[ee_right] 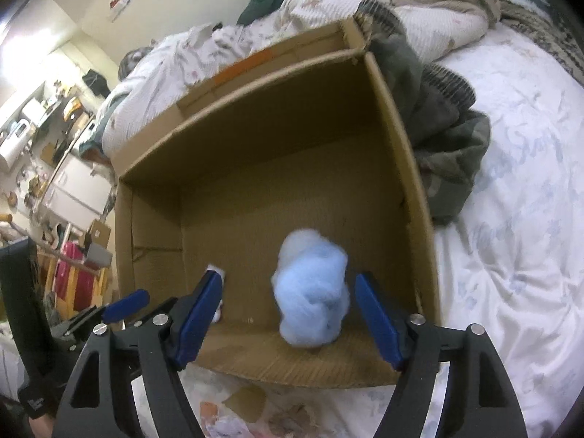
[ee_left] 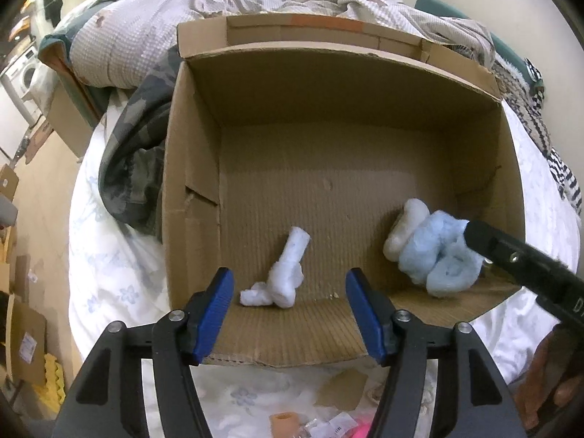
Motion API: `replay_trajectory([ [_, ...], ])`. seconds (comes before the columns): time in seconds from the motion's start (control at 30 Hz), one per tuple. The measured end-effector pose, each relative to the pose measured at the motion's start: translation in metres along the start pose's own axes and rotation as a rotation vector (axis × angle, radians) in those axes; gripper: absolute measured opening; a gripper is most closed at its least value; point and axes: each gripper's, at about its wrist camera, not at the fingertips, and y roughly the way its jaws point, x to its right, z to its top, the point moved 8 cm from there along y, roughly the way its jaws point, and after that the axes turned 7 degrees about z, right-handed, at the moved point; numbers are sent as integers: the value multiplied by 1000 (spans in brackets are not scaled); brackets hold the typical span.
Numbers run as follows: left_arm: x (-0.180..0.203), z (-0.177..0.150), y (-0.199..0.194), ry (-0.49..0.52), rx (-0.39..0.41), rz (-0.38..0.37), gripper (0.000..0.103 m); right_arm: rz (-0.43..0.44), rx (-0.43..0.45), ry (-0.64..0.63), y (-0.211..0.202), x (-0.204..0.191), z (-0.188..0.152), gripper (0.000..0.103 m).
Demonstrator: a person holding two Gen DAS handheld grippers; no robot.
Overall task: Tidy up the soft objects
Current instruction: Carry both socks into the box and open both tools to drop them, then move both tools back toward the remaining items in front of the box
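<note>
Both wrist cams sit close above the near edge of the cardboard box (ee_left: 328,168), pitched steeply down into it. Left looks in from the left, right from the right. Shared: box floor, pale blue fluff (ee_right: 310,292), bed (ee_right: 511,219) behind.

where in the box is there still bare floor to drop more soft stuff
The back half of the brown cardboard box floor is bare, wall to wall. A smaller gap lies between the white fluffy roll and the pale blue and cream fluffy bundle. The front right corner, around that bundle, is crowded.
</note>
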Motion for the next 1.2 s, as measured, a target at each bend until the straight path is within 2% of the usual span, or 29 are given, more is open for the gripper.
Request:
replay_trajectory([
  [0.6,-5,6,-19,1,42,6,61,0,18,-9,-9,-4,3,80],
  [0.67,-6,6,-28,-15,59,-17,61,-1,31,-15,-16,-4,3,80],
  [0.73,-8,5,-36,-2,85,-1,61,-2,43,-23,-22,-6,2,80],
  [1.03,-25,-6,-65,-23,116,11,61,16,57,-46,-53,-18,-16,80],
  [1.2,-37,-25,-77,-50,113,15,61,15,54,-62,-67,-22,-31,80],
])
